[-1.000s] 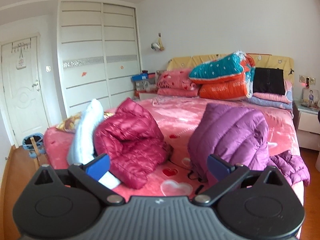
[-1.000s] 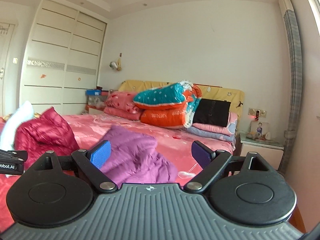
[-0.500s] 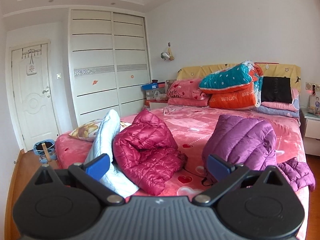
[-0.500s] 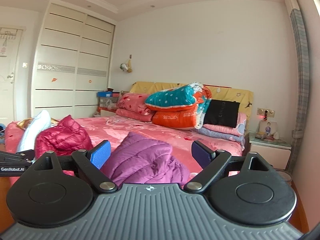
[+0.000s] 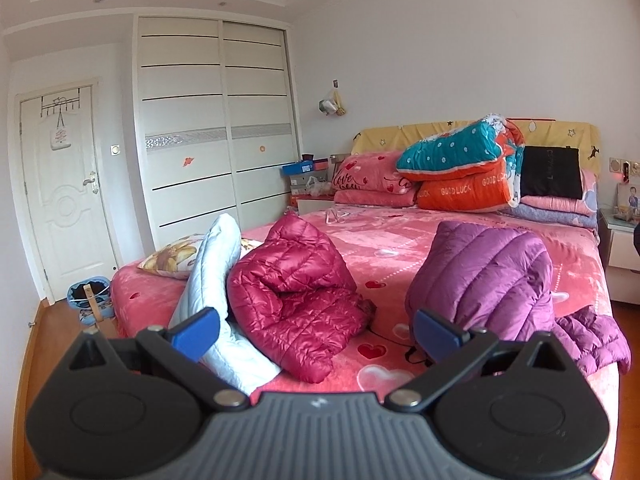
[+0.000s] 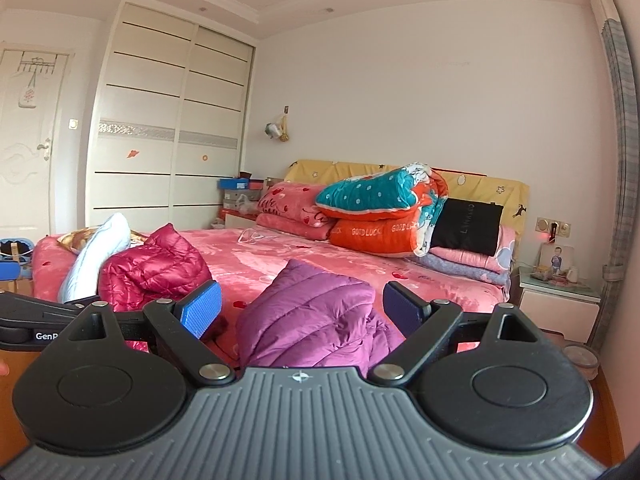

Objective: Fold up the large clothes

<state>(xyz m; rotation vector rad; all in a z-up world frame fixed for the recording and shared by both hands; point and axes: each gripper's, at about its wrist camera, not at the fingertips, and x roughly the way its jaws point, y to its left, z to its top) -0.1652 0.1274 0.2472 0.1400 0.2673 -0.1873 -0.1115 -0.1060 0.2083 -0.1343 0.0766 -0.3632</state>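
Step in hand, by my judgement: approach, no garment taken yet. Your left gripper (image 5: 316,332) spread wide, empty, held off foot of bed (image 5: 384,256). Your right gripper (image 6: 302,304) likewise spread, empty. Purple jacket (image 5: 488,280) heaped at near right corner of bed, sleeve trailing over edge; crimson jacket (image 5: 296,296) crumpled to its left, leaning against pale blue garment (image 5: 212,280). Next move calls for you to close in on one jacket, pinch hem or shoulders, spread flat on bed before folding.

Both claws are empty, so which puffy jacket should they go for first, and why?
Probably the purple jacket. It sits straight ahead of the open right claw, nearer than the red jacket, and its sleeve sprawls by the bed's edge, unfolded. I'd ease the right claw forward toward it.
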